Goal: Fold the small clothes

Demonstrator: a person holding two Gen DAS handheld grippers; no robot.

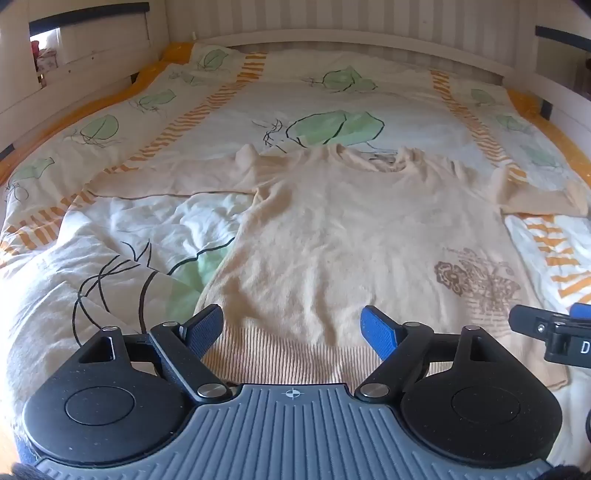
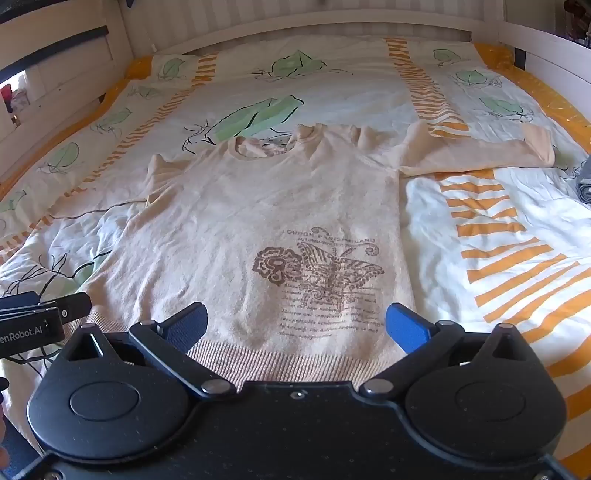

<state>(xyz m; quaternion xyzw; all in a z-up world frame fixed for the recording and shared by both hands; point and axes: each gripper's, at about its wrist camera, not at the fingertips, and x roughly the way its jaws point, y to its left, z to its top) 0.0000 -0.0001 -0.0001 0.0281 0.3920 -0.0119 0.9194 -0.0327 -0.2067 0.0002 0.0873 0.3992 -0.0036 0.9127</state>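
Observation:
A cream long-sleeved sweater [image 1: 332, 229] [image 2: 236, 221] lies spread flat on the bed, front up, neck away from me, both sleeves stretched out sideways. A brown butterfly print [image 2: 321, 273] marks its lower right. My left gripper [image 1: 293, 328] hangs open just above the ribbed hem [image 1: 280, 362], left of its middle, with nothing between the blue pads. My right gripper [image 2: 297, 326] is open wide over the hem [image 2: 288, 363] below the print, also holding nothing. Each gripper shows at the edge of the other's view.
The bed carries a white duvet [image 1: 110, 236] with green leaves and orange stripes, wrinkled at the near left. A white wooden frame [image 2: 332, 29] rings the bed. A grey rolled cloth [image 2: 585, 188] lies at the far right edge.

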